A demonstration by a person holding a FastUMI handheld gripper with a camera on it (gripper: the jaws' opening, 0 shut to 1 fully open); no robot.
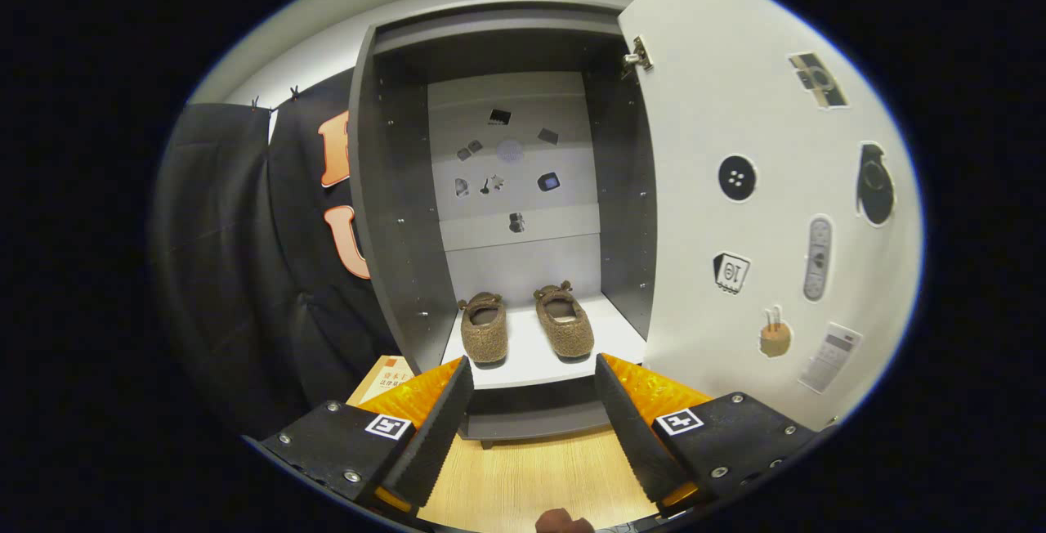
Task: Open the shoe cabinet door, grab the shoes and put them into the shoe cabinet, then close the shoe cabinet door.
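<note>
Gripper view: the shoe cabinet stands open ahead, its white door swung out to the right on a metal hinge near the top corner. Inside, on the white bottom shelf, two brown fuzzy shoes sit side by side, a little apart, toes pointing out toward the gripper. The rest of the cabinet above them holds nothing but small stickers on its pale back panel. More stickers dot the inner face of the door. The gripper hangs just in front of the shelf edge, above the wooden floor, its jaws spread wide and holding nothing. Both shoes lie just beyond the fingertips, in line with the gap between them. A cardboard box shows at the cabinet's lower left, behind the left finger.
</note>
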